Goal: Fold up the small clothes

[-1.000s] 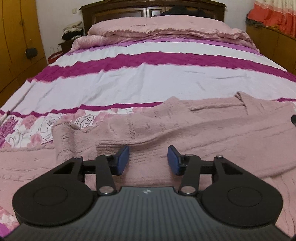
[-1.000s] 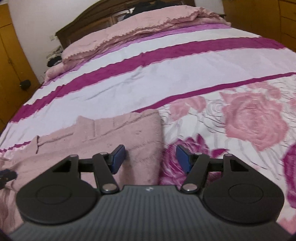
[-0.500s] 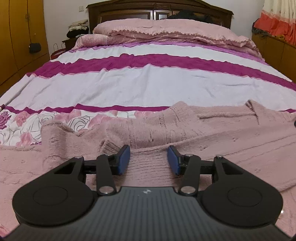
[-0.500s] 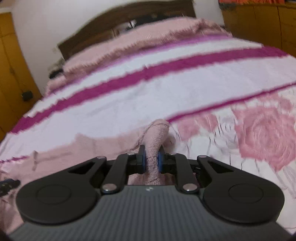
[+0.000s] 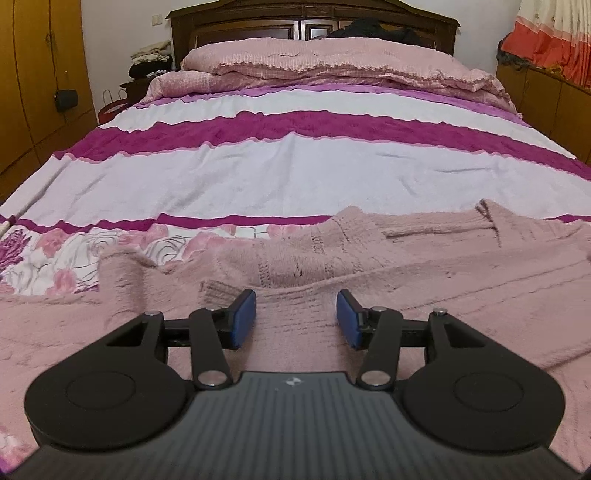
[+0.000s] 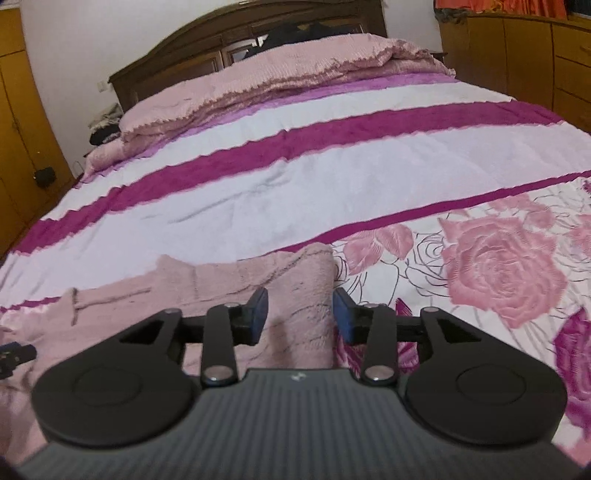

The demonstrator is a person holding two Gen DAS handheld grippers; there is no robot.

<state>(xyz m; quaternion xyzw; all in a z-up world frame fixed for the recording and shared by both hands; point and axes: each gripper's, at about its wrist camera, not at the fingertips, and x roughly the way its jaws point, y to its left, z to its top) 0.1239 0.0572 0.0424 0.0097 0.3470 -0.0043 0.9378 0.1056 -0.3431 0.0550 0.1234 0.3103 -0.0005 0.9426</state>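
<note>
A fuzzy pink knitted sweater (image 5: 406, 266) lies spread across the near part of the bed. My left gripper (image 5: 295, 319) hovers low over its ribbed part, jaws opening a little, blue pads clear of the knit. In the right wrist view the sweater's right edge (image 6: 303, 280) lies flat on the floral cover. My right gripper (image 6: 300, 314) straddles that edge with its jaws opening, the fabric between them but not pressed. A dark bit of the left gripper (image 6: 14, 354) shows at the left edge of that view.
The bedspread (image 5: 295, 177) has white and magenta stripes and a rose print (image 6: 502, 266) near the front. Pink pillows (image 5: 332, 62) and a dark wooden headboard (image 5: 314, 22) lie at the far end. Wooden cabinets (image 6: 517, 55) flank the bed.
Half a second ago my right gripper was shut on the sweater's edge and held it up in a bunch. It has let go, and the edge lies flat again. The left gripper stays over the knit.
</note>
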